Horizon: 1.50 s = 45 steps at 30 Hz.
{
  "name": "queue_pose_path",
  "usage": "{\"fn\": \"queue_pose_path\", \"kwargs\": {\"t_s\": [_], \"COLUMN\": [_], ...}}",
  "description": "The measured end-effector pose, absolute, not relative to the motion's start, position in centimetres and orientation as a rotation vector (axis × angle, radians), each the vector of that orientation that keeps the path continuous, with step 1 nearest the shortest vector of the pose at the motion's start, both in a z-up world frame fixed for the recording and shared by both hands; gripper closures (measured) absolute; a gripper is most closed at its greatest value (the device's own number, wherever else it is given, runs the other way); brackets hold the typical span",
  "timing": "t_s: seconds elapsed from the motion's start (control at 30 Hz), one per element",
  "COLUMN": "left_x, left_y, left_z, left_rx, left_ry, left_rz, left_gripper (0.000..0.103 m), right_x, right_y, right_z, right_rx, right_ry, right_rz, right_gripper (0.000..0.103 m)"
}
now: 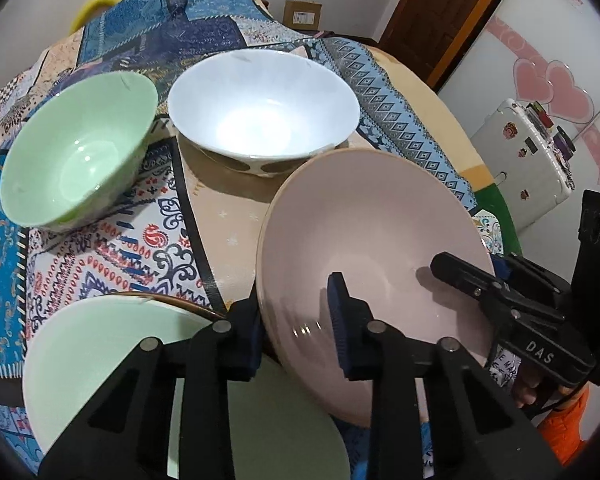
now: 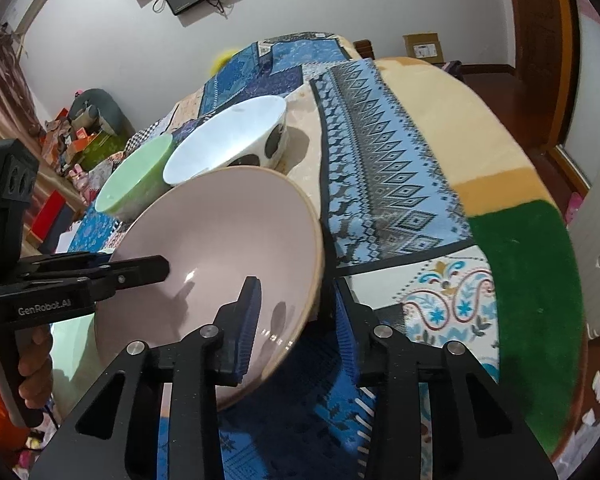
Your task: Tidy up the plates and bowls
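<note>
A: Pink bowl (image 1: 372, 248) sits tilted on the cloth (image 1: 112, 248), at the near right of the group. Left gripper (image 1: 296, 328): one pad inside the bowl, the other outside, both pressed on its near-left wall. Clamped.

B: Agreed. Right gripper (image 2: 296, 332) straddles the opposite rim the same way, one pad in, one out. The inner pad lies against the wall; the outer pad's contact is hidden by the rim, so I cannot tell whether it grips.

A: Other ware: white bowl (image 1: 264, 108) behind the pink one, upright, dark spots on its outside. Green bowl (image 1: 76, 148) to its left, apart from it.

B: A pale green dish (image 1: 112, 352) lies just left of the left gripper, its rim near the pink bowl. All rest on the cloth.
</note>
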State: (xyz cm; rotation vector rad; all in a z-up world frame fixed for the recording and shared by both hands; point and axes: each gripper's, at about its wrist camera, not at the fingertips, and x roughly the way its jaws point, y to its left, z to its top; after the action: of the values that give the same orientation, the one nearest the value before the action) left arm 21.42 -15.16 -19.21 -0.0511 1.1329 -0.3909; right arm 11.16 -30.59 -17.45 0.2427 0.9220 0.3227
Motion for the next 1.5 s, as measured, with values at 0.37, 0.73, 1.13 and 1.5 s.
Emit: {"fn": "queue_pose_path", "kwargs": {"t_s": [0.37,0.73,1.13,1.5], "left_x": [21.1,18.7,15.2,12.0], "left_y": [-15.2,-13.8,-9.9,-3.5], "left_z": [-19.1,-16.6,-12.6,-10.3], "left_rx": [-0.061,-0.078,-0.110,-0.141], "left_ry": [1.134,1.087,1.004,0.948], "left_rz": [-0.379,-0.390,-0.359,-0.286], "left_gripper": [0.075,0.075,0.075,0.075], "right_x": [11.3,10.5,9.4,8.9], "right_y": [-30.3,-29.4,-25.5,-19.7], "right_z": [-16.9,-14.9,-11.5,-10.4], "right_rx": [0.260,0.256,0.203,0.144], "right_ry": [0.921,0.890,0.816,0.795], "right_rz": [0.329,0.337,0.381,0.460], "right_gripper": [0.076,0.076,0.076,0.076]}}
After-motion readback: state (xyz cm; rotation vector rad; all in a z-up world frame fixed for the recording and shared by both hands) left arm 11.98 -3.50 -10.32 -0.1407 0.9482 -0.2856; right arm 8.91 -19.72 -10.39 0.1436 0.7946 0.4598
